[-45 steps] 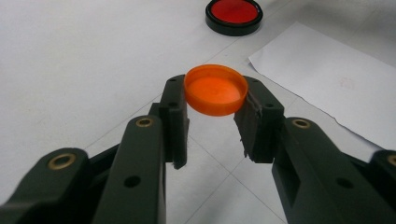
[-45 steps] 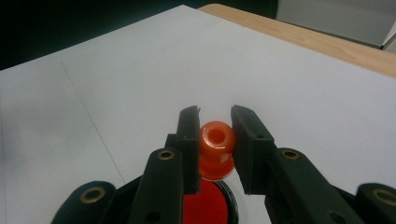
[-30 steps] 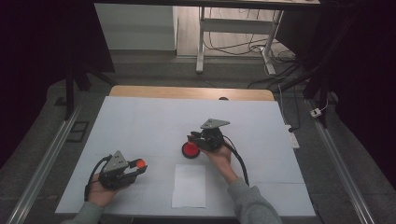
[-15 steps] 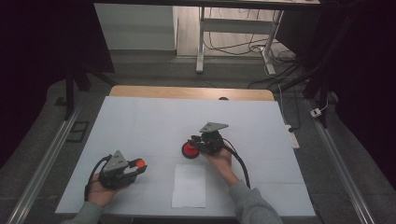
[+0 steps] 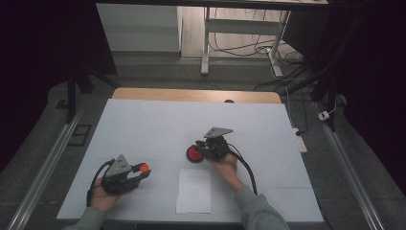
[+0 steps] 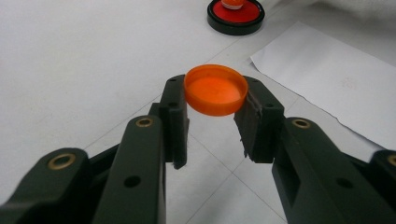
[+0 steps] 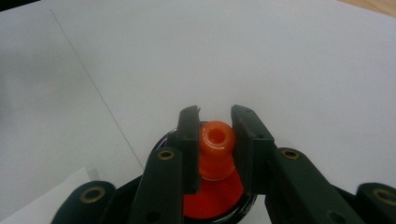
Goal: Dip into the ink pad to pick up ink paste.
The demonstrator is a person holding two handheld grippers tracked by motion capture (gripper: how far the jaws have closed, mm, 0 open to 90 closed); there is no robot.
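Observation:
My left gripper rests near the table's front left, shut on a round orange cap that sits level between its pads, just above the white surface. Right of centre, my right gripper is shut on a small orange knob with a hole in its top. The knob stands on a red disc in a black rim. That red disc lies on the table, and it appears far off in the left gripper view as the red disc.
A white sheet of paper lies at the front middle, between the two hands; the same paper lies right of the left jaws. The white table cover stretches to a wooden back edge. Metal rails run along both sides.

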